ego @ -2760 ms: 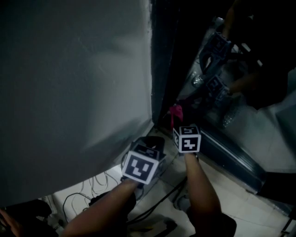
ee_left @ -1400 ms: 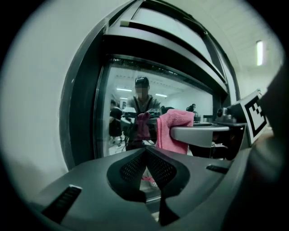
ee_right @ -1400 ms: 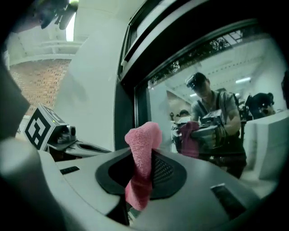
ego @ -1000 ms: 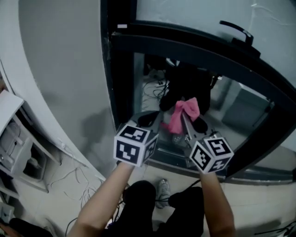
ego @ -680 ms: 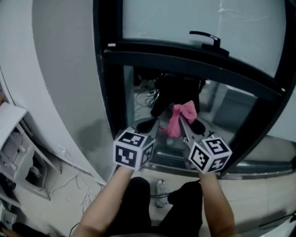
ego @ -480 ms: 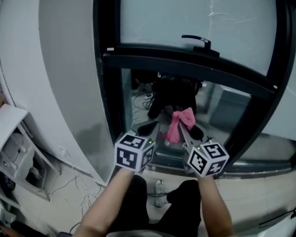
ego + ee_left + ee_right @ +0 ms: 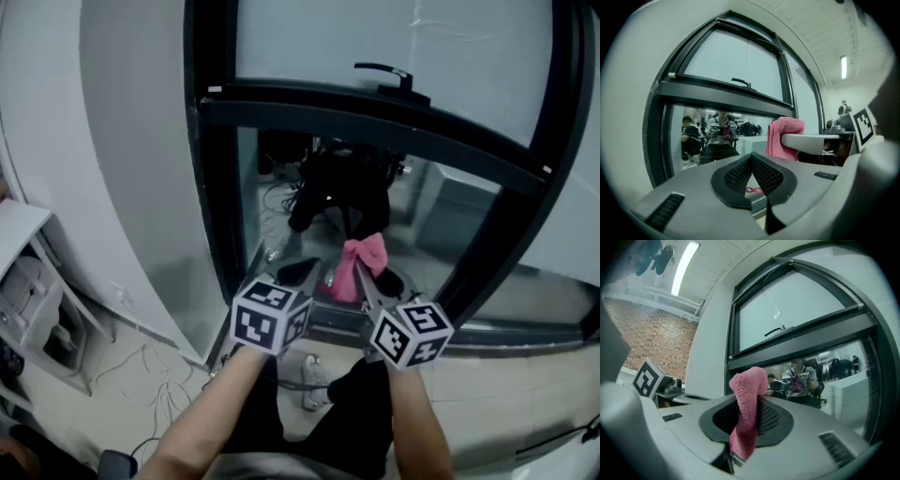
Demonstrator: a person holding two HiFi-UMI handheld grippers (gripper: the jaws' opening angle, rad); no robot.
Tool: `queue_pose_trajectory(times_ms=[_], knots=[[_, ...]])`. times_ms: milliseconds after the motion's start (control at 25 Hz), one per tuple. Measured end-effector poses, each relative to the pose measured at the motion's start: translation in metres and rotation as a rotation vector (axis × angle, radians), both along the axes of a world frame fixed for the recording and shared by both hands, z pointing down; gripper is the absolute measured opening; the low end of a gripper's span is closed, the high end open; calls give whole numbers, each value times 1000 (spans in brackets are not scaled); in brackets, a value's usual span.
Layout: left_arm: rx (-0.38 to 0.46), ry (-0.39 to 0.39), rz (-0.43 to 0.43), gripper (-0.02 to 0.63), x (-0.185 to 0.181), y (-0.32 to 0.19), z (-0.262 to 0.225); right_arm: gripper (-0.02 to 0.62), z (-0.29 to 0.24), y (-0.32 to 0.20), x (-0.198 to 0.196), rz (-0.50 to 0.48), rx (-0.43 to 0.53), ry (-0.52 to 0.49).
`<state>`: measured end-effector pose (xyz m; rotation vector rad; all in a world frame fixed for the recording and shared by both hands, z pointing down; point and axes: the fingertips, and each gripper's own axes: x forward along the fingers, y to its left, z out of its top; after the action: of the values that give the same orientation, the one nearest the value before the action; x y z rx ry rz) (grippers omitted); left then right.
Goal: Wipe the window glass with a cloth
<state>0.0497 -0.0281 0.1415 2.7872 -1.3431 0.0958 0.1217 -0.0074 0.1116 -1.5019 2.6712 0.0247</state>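
right tool (image 7: 746, 422) pinching pink cloth (image 7: 746, 392), left tool (image 7: 751, 176) pressed together, empty; window glass (image 7: 450, 225) lies far of cloth, right tool nearer.

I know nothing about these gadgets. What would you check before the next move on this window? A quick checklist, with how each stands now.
1. Pink cloth clamped in the right gripper: ok.
2. Left gripper shut with nothing between its jaws: ok.
3. Cloth pointed at the lower window glass: ok.
4. Cloth touching the glass: cannot tell.
5. Left gripper apart from the cloth: ok.
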Motion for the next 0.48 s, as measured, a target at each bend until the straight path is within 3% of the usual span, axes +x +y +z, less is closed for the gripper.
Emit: queue_pose_trajectory(times_ms=[480], knots=[[-7,11,11,0,11,6,6,64,2,6,10,6,-3,13]])
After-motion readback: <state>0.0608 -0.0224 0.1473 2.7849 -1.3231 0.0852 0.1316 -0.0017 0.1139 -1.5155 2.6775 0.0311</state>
